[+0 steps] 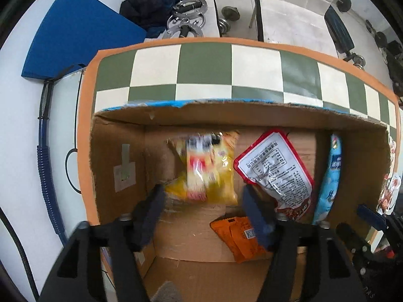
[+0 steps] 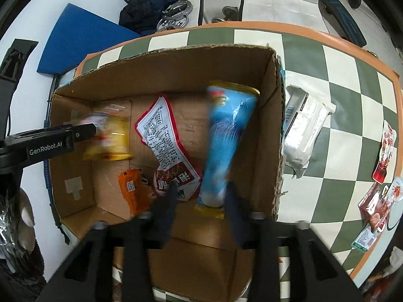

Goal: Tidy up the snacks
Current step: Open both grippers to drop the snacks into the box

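An open cardboard box (image 1: 118, 151) (image 2: 267, 125) stands on the checkered table. On its floor lie a red-and-white packet (image 1: 277, 171) (image 2: 161, 130) and an orange packet (image 1: 239, 236) (image 2: 131, 188). My left gripper (image 1: 202, 191) hangs over the box's left part, pointing down and open. A blurred yellow packet (image 1: 209, 168) (image 2: 113, 136) is below its fingers, free of the pads. My right gripper (image 2: 202, 188) is open over the right part. A blurred blue packet (image 2: 226, 136) (image 1: 330, 176) stands between its fingers near the right wall, and the pads do not press it.
A white packet (image 2: 304, 130) lies on the green-and-white table (image 2: 352, 100) just right of the box. Red snack packets (image 2: 382, 156) sit near the table's right rim. On the floor beyond are a blue mat (image 1: 80, 32), dark clothing and weight plates (image 1: 187, 17).
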